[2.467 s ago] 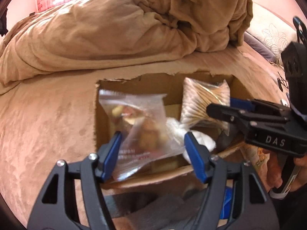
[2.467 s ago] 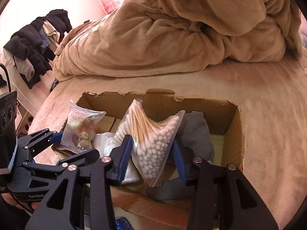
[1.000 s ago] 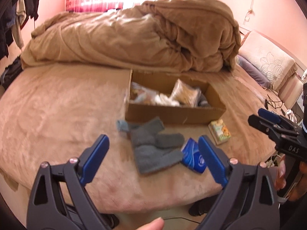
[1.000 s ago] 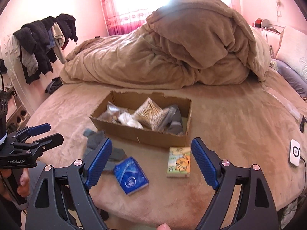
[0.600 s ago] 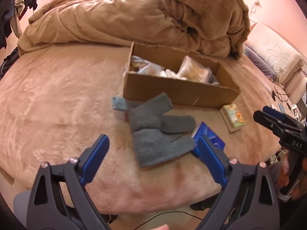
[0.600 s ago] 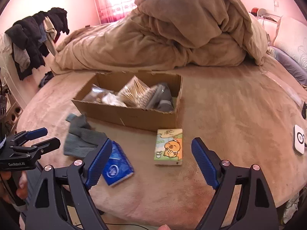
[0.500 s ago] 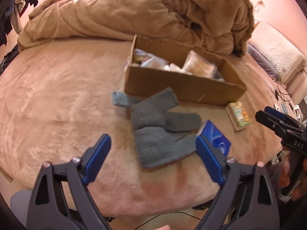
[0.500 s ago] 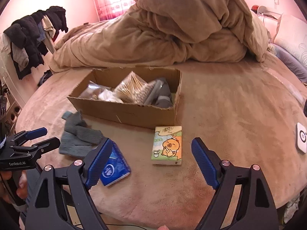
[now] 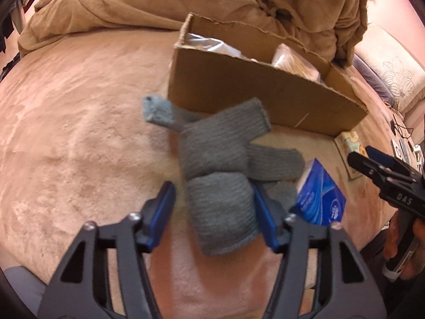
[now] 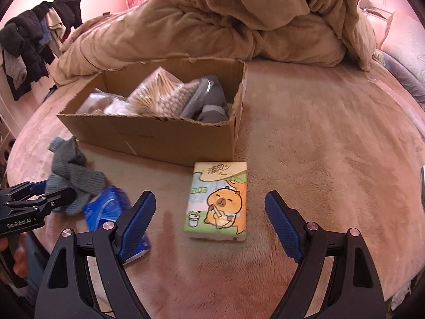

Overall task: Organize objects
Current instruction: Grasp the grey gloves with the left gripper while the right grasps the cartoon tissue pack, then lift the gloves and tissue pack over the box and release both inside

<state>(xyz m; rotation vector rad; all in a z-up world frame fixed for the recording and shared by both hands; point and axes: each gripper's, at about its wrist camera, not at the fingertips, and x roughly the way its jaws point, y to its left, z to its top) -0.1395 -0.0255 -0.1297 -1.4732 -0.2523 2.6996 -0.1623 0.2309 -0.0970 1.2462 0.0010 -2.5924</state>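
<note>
A pile of grey knitted socks [image 9: 225, 159] lies on the bed in front of a cardboard box [image 9: 252, 93]. My left gripper [image 9: 215, 212] is open, its jaws on either side of the nearest sock, which its right pad touches. A blue tissue pack [image 9: 321, 199] lies right of the socks. In the right wrist view the box [image 10: 159, 130] holds a bag of cotton swabs [image 10: 164, 93], other bags and grey cloth. My right gripper [image 10: 209, 215] is open over an orange-and-green tissue pack [image 10: 217, 199]. The socks [image 10: 74, 180] and blue pack [image 10: 106, 207] lie to its left.
A heaped tan duvet [image 10: 212, 26] fills the bed behind the box. Dark clothes [image 10: 34, 42] hang at the far left. A pillow [image 9: 393, 71] lies at the right. The bed edge runs just below both grippers.
Both grippers have moved down and forward from the box. The left jaws have narrowed around the nearest sock. The right gripper has closed in on the orange tissue pack, still wide open.
</note>
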